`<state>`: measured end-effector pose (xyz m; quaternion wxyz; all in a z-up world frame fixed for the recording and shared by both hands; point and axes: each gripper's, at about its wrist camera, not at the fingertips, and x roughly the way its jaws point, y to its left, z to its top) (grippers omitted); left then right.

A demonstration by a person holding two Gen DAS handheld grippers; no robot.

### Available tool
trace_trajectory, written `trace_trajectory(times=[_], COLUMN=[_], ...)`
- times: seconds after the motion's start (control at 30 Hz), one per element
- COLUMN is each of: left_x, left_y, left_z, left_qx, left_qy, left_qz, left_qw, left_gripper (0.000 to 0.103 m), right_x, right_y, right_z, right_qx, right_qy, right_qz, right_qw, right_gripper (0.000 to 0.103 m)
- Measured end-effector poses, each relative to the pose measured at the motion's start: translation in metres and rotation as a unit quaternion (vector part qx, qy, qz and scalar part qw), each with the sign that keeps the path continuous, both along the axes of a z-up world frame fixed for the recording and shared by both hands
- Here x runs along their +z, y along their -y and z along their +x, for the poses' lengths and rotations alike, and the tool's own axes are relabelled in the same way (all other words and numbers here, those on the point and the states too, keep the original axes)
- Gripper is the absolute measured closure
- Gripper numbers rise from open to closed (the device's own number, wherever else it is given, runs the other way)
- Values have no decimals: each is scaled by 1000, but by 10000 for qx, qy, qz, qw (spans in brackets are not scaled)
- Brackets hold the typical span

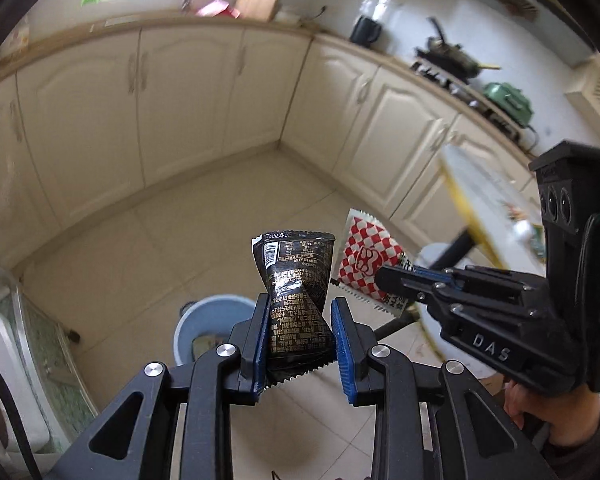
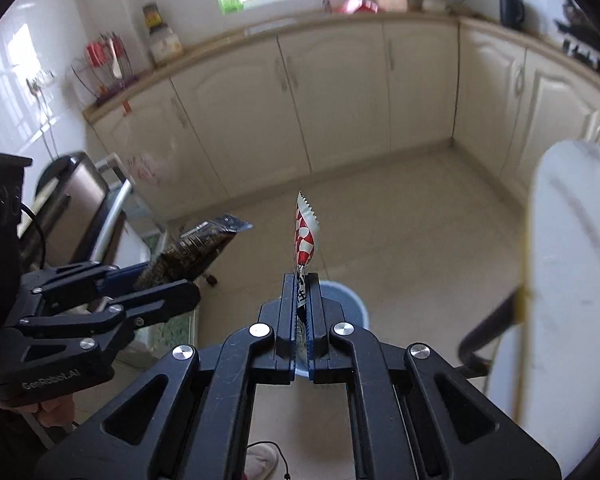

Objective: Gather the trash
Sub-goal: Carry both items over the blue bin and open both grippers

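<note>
Each camera sits just behind its own gripper and looks down along the fingers at the kitchen floor (image 1: 204,216). Both see the same cream cupboards (image 2: 340,92), the blue bin (image 1: 204,320), and the other gripper close by.

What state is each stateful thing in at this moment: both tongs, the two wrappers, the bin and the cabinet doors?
Left tongs: shut on the black wrapper.
Right tongs: shut on the checkered wrapper.
Black wrapper: held, twisted at the middle, off the floor.
Checkered wrapper: held edge-on, upright.
Blue bin: on the floor, open-topped, something inside.
Cabinet doors: closed.
</note>
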<state>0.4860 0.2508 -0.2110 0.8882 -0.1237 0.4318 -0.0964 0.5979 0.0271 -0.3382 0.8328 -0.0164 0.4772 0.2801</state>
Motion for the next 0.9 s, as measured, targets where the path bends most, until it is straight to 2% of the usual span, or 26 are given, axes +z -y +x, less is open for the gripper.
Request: trace_trajectory(times=[0.17, 0.27, 0.33, 0.43, 0.47, 0.6, 0.77, 0.9], left_x=[-68, -107, -133, -160, -167, -187, -196, -194], left_y=[-34, -48, -57, -70, -71, -75, -64, -49], left_z=[40, 67, 79, 95, 102, 119, 140, 161], left_qx=[81, 100, 95, 149, 168, 184, 183, 207], left_qy=[-756, -1168, -1434, -1756, -1828, -2035, -2154, -2215], left_qz=[-116, -8, -104, -52, -68, -79, -84, -42], left_qw=[9970, 9931, 9896, 9843, 9830, 9789, 9763, 9749], left_gripper=[78, 78, 78, 78, 78, 78, 77, 77], right_x=[-95, -145, -172, -204, -213, -243, -256, -252], right_y=[-28, -36, -41, -49, -52, -49, -46, -48], right_z=[40, 60, 72, 86, 91, 102, 104, 102], right_qx=[23, -46, -79, -114, -136, -282, -460, -491], right_qy=[-779, -1195, -1403, -1614, -1668, -1948, -1988, -1934], right_qz=[-124, -82, -126, -111, -125, 98, -24, -159], right_qw=[9969, 9928, 9900, 9868, 9858, 9804, 9790, 9798], right_gripper=[98, 98, 98, 97, 93, 73, 73, 67])
